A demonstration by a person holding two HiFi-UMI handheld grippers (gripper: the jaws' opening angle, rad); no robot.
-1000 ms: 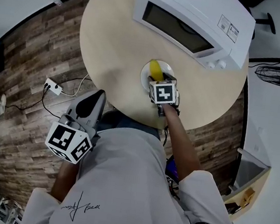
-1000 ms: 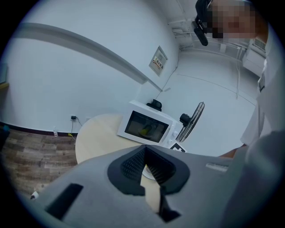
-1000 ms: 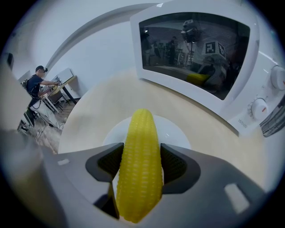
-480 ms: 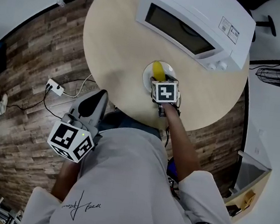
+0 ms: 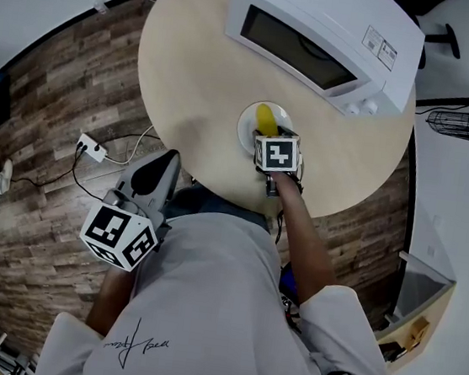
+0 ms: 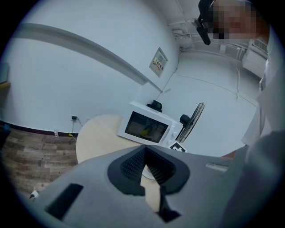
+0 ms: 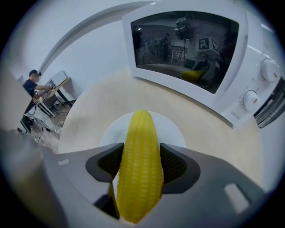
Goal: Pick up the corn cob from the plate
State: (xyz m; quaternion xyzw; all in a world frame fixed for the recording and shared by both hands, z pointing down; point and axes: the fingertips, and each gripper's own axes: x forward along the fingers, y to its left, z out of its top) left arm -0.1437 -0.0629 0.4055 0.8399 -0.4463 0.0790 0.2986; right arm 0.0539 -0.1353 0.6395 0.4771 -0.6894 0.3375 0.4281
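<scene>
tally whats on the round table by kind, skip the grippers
microwave: 1
plate: 1
corn cob: 1
total: 3

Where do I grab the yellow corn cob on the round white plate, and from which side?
Grip the yellow corn cob across its thick middle, a jaw on each long side, coming along its length from its blunt near end. It lies on the round white plate, tapering at the far tip. The right gripper clamps it this way.
</scene>
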